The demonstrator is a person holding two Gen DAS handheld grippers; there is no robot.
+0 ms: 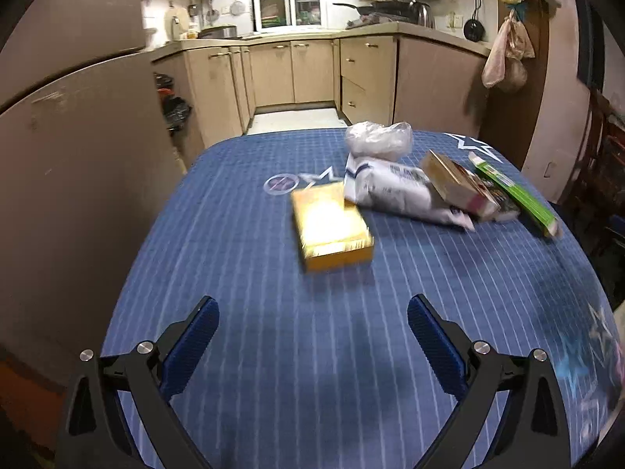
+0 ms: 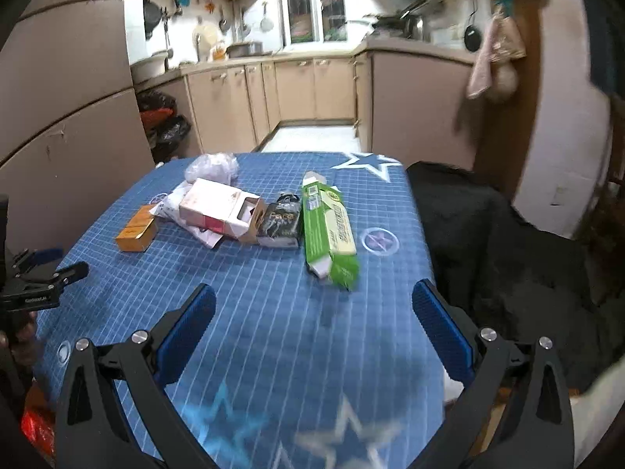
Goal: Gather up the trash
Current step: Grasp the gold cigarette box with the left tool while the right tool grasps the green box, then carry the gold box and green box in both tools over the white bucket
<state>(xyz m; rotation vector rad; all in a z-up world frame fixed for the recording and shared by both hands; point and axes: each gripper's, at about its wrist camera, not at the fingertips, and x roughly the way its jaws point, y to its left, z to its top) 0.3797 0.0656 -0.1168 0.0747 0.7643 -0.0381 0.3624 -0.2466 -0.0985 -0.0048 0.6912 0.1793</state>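
Left gripper (image 1: pixel 312 336) and right gripper (image 2: pixel 314 328) hover wide open and empty above a blue grid tablecloth (image 2: pixel 254 293); the trash lies farther down the table: yellow box (image 1: pixel 332 230), white bag (image 1: pixel 390 191), pink-and-white carton (image 2: pixel 218 211), green box (image 2: pixel 330 230)

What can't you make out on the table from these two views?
- Print on the green box: right wrist view, too small and blurred.
- White mailer bag: boxes cover part of it in both views.
- Dark packet: mostly hidden behind the white-pink box in the left wrist view.
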